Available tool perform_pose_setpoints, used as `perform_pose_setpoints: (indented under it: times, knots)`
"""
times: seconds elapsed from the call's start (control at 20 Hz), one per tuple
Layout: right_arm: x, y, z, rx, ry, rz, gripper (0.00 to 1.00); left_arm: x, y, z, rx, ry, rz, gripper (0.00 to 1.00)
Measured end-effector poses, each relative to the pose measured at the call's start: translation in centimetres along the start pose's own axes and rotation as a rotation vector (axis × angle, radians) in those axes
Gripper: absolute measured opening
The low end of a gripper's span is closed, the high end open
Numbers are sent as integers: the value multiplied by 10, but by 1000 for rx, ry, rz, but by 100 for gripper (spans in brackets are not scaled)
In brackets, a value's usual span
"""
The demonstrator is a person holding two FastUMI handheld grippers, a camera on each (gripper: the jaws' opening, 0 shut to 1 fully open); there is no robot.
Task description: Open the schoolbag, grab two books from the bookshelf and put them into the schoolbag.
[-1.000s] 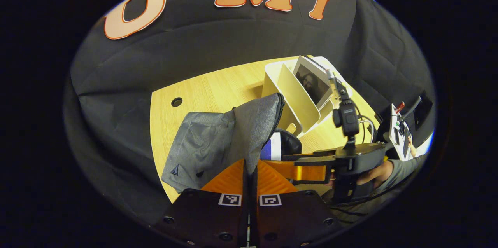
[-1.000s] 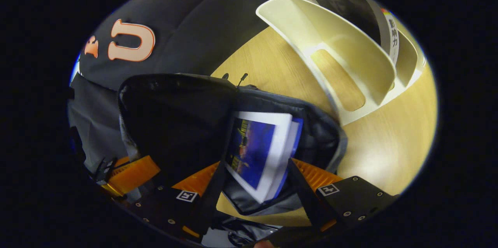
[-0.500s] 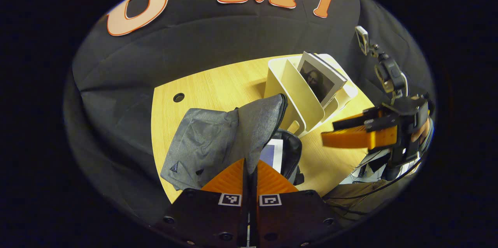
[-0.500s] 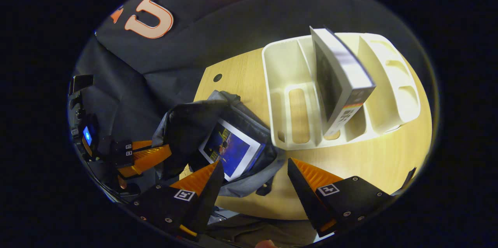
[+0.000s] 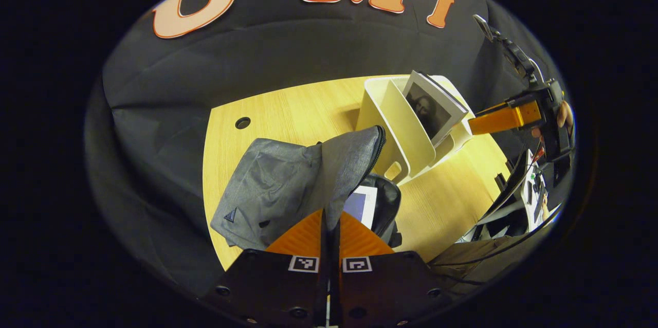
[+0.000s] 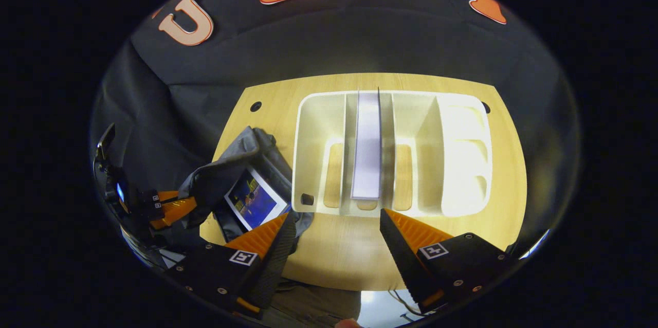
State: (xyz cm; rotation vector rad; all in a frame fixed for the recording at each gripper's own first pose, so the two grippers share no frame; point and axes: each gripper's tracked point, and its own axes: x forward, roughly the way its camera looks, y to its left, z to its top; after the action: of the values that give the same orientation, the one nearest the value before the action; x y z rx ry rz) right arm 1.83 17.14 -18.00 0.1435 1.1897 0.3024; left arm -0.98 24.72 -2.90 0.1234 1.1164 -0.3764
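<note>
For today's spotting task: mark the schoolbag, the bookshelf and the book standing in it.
schoolbag (image 5: 272,184): left gripper view, grey front panel.
bookshelf (image 6: 313,138): right gripper view, leftmost compartment's floor.
standing book (image 6: 367,148): right gripper view, page edge.

**A:** Left gripper (image 5: 329,225), what have we got? Fingers pressed together, no gap between them, pointing forward and slightly down. Something's pinched between them, but I can't tell from here that both fingers bear on it.

**B:** And the right gripper (image 6: 334,228) is the opposite: jaws spread wide, nothing between the fingers, aimed forward and down from above.

**A:** From the left gripper view it sits far off to the upper right (image 5: 501,118), held level, a hand (image 5: 564,114) wrapped behind it.

**B:** The right gripper view finds the left one low on its left side (image 6: 172,207), fingers together.
</note>
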Motion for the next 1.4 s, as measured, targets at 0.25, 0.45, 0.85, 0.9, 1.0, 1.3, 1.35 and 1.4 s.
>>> perform_pose_setpoints:
  times: [0.25,0.45,0.85,0.9,1.0,1.3,1.35,1.4]
  knots:
    - [16,-13,28,-20,32,2,98,-1,3,-1,-5,11,31,2]
    - [42,-25,41,-17,69,1,97,-2,4,-1,-18,25,57,2]
    - [87,-36,55,-1,133,2,77,2,2,-2,-66,58,105,2]
    - [91,-37,56,5,137,2,71,3,2,-2,-71,62,110,3]
    - [97,-37,59,15,140,0,62,3,2,-2,-76,68,121,3]
    - [100,-51,59,44,143,-55,39,-1,1,-3,-97,75,145,2]
    - [98,-52,59,50,144,-59,39,-1,0,-4,-96,71,145,2]
    - [94,-54,59,50,134,-66,39,-1,0,-3,-96,67,143,3]
